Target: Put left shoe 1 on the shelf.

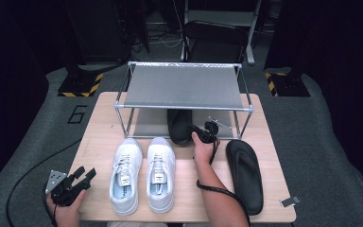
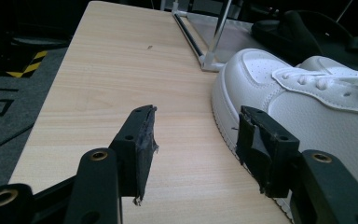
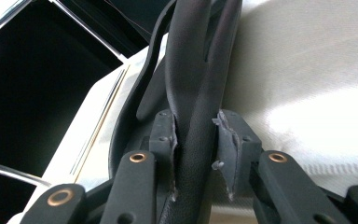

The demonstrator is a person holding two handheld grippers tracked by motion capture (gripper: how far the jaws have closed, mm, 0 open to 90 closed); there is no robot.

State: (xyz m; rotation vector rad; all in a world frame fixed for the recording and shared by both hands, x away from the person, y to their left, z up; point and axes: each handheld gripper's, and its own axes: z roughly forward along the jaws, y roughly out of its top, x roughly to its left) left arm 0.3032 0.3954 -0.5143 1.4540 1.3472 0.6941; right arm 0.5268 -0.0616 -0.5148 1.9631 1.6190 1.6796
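Jaws of right gripper (image 3: 198, 154): clamped on the strap of a black slipper (image 3: 191, 70), both pads pressing the dark band between them in the right gripper view.
Jaws of left gripper (image 2: 196, 149): standing apart over bare wood, nothing between them in the left gripper view.

High view
- Right gripper (image 1: 207, 132): at the front edge of the metal shoe rack (image 1: 184, 87), with the right hand (image 1: 202, 150) behind it, holding the black slipper (image 1: 180, 125).
- Black slipper: lying partly on the rack's lower shelf, toe pointing inward, heel end near the gripper.
- Second black slipper (image 1: 245, 172): flat on the wooden table (image 1: 99, 137), well to the right of the hand, sole down.
- White sneakers (image 1: 142, 172): a pair side by side in front of the rack, toes toward it.
- Left gripper (image 1: 78, 182): at the table's near left corner, held by the left hand (image 1: 66, 210), well apart from the shoes.

Left gripper view
- White sneaker (image 2: 298, 98): just beside the right-hand jaw, not touching it as far as can be told.
- Table (image 2: 121, 84): light wood running ahead of the jaws.
- Rack (image 2: 209, 46): its corner leg standing just past the sneaker's toe, with a black slipper (image 2: 298, 28) behind.

Right gripper view
- Strap: rising upright from the pads, with the slipper's sole edge curving beside it.
- Rack (image 3: 88, 35): chrome tubes at the upper left, a pale shelf surface to the right.
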